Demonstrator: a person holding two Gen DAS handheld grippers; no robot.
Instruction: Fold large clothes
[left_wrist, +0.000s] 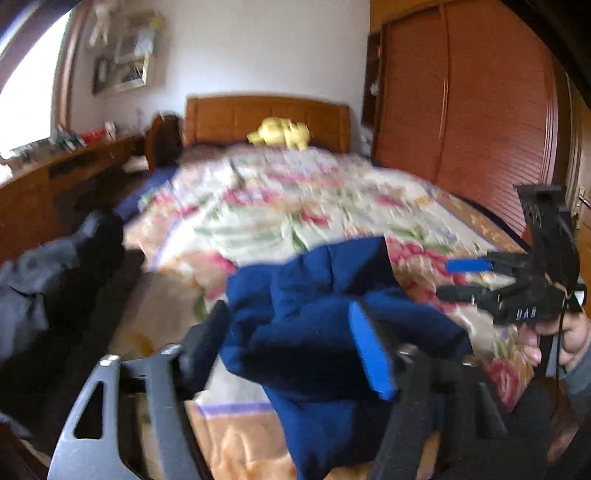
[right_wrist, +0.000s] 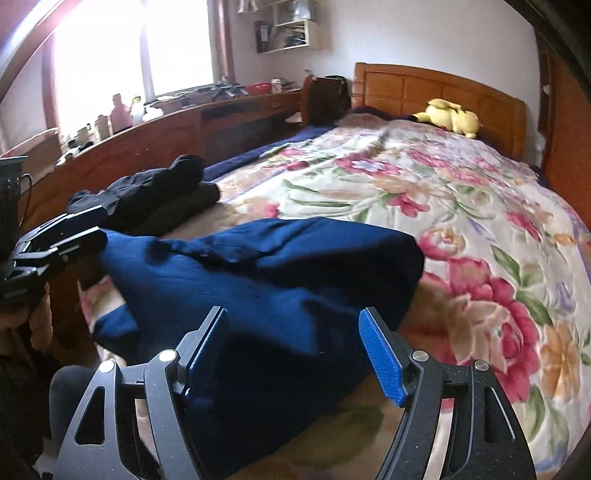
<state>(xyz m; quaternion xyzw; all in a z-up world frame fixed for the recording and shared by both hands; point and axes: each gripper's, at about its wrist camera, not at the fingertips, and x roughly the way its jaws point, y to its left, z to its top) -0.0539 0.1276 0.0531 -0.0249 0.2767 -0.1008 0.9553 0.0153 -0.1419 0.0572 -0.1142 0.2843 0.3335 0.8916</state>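
A navy garment (right_wrist: 266, 273) lies folded and bunched near the foot of the floral bedspread (right_wrist: 443, 203). In the blurred left wrist view a thick bunch of the navy garment (left_wrist: 303, 295) sits between the fingers of my left gripper (left_wrist: 288, 339). The right blue pad (left_wrist: 369, 350) shows bare, so the jaws stand apart around the cloth. From the right wrist view my left gripper (right_wrist: 99, 227) is at the garment's left edge. My right gripper (right_wrist: 295, 354) hangs open over the garment's near part with nothing pinched. It also appears as the right gripper (left_wrist: 447, 280) held by a hand (left_wrist: 572, 339).
A dark grey and black clothes pile (right_wrist: 155, 195) lies on the bed's left side. A yellow plush toy (right_wrist: 450, 118) rests by the wooden headboard (right_wrist: 424, 88). A long wooden counter (right_wrist: 166, 129) with bottles runs under the window; a wardrobe (left_wrist: 461, 110) stands on the right.
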